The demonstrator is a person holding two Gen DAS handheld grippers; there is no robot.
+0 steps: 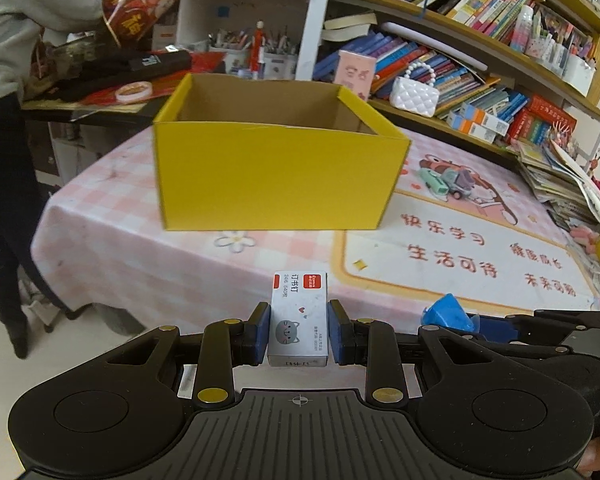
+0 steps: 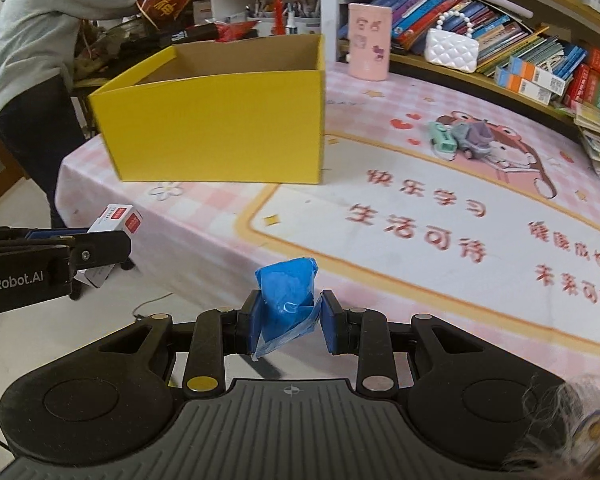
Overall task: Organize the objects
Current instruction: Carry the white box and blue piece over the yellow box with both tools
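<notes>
My left gripper [image 1: 299, 332] is shut on a small white staple box [image 1: 299, 316] with a red label and a cat drawing, held near the table's front edge. My right gripper [image 2: 288, 322] is shut on a crumpled blue packet [image 2: 290, 300], also held at the front edge. The left gripper with the staple box [image 2: 118, 220] shows at the left of the right wrist view. The blue packet [image 1: 448, 314] shows at the right of the left wrist view. An open yellow cardboard box [image 1: 276, 156] stands ahead on the pink tablecloth [image 1: 112, 248]; it also shows in the right wrist view [image 2: 216, 124].
Small toy cars [image 2: 456, 138] lie on the cloth right of the box. A pink cup [image 2: 369, 42] and a white quilted purse [image 2: 452, 50] stand at the back. Bookshelves [image 1: 480, 40] run along the right. A person in grey [image 2: 40, 40] stands at the far left.
</notes>
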